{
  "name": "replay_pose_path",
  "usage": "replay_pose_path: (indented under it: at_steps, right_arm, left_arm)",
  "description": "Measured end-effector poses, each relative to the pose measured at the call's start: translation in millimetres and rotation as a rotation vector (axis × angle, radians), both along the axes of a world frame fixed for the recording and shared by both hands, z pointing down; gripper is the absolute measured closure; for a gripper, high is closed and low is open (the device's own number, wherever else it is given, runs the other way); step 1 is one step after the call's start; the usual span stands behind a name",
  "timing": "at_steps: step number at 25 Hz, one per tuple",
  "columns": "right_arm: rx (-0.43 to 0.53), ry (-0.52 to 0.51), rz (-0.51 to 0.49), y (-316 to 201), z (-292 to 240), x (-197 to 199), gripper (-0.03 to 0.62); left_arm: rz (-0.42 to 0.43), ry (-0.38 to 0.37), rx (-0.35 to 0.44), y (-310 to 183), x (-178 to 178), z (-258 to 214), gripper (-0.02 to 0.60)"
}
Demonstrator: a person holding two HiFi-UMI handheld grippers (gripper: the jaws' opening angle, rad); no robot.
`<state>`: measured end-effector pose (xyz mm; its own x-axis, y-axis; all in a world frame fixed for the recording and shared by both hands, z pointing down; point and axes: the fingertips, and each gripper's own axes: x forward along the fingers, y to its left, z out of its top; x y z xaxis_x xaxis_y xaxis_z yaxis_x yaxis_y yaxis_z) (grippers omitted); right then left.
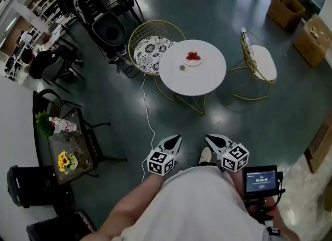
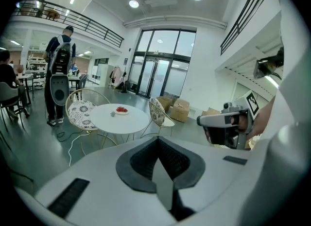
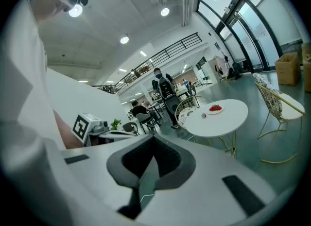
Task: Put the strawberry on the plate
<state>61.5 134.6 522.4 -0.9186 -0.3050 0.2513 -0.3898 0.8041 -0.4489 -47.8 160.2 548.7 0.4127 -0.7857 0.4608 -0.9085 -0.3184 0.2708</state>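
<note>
left hand-held gripper (image 2: 158,145) has its jaws pressed together with nothing between them, and right hand-held gripper (image 3: 154,141) is pressed together and empty as well. in the head view both are held low, close to the person's body, side by side and a little apart, tips aimed out across the floor (image 1: 244,126) toward the round white counter (image 1: 199,76), which is well away from them. strawberry (image 1: 193,55) shows as a red cluster lying on the small plate (image 1: 193,61), and the plate sits on the counter's far part, near its edge. a small grey thing (image 1: 181,67), too small to identify, lies on the counter just beside the plate. a gold wire chair with a patterned cushion (image 1: 150,52) stands against the counter's left, and a second gold chair with a white seat (image 1: 262,62) stands apart to its right. a white cable (image 1: 148,113) trails over the floor between the counter and the left hand-held gripper.
</note>
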Motion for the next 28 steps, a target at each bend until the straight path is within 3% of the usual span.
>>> replay_pose_path:
  at_steps: [5,10,16,28]
  right_arm:
    - [-0.004,-0.040,0.073,-4,-7,7,0.588]
    - [0.064,-0.023,0.070,54,-23,-33,0.588]
    - [0.082,-0.009,0.067,88,-38,-37,0.588]
    - [0.111,0.019,0.062,106,-40,-60,0.588]
  left_arm:
    - [-0.008,0.001,0.034,11,-5,-14,0.575]
    - [-0.028,-0.003,0.077,76,-50,-21,0.575]
    - [-0.060,0.006,0.095,111,-60,-30,0.575]
    - [-0.027,0.024,0.136,129,-77,-29,0.575]
